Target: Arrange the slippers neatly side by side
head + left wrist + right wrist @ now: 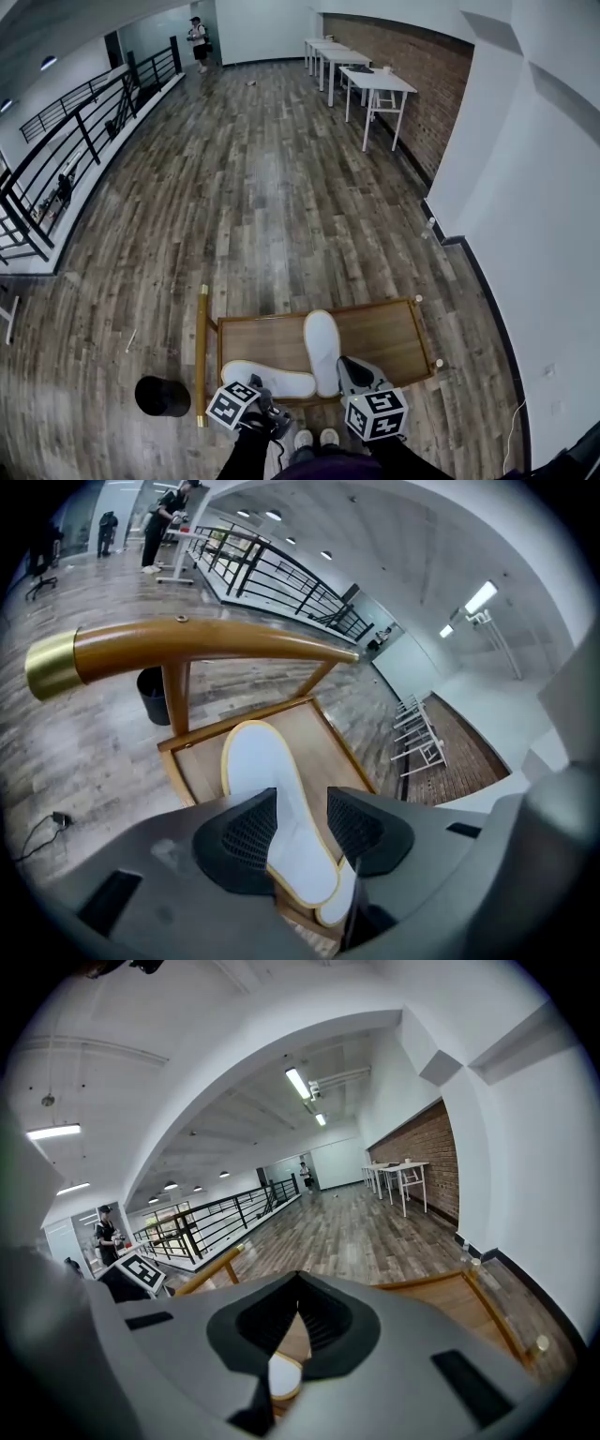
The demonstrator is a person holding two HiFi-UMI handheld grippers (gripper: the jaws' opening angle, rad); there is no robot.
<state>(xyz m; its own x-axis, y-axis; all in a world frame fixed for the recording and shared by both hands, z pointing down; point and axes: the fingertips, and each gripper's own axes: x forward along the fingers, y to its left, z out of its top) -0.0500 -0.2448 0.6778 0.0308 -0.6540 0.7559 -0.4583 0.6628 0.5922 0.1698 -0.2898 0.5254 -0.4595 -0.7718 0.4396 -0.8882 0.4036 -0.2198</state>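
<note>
Two white slippers with yellow rims lie on a low wooden cart (394, 337). One slipper (272, 380) lies crosswise along the cart's near edge. The other slipper (322, 349) points away from me, and their near ends almost meet in an L. My left gripper (258, 389) hangs over the crosswise slipper (267, 780) with its jaws open. The sole runs between the pads (246, 836), which do not press on it. My right gripper (349, 367) sits just right of the second slipper's heel. It (298, 1281) is shut, with a slipper end (281, 1374) showing below it.
The cart's wooden handle (202, 352) with brass ends rises at its left (206, 644). A black bin (162, 396) stands on the plank floor beside it. White tables (375, 84) line the brick wall at the back right. A black railing (84, 127) runs along the left, and a person (199, 42) stands far off.
</note>
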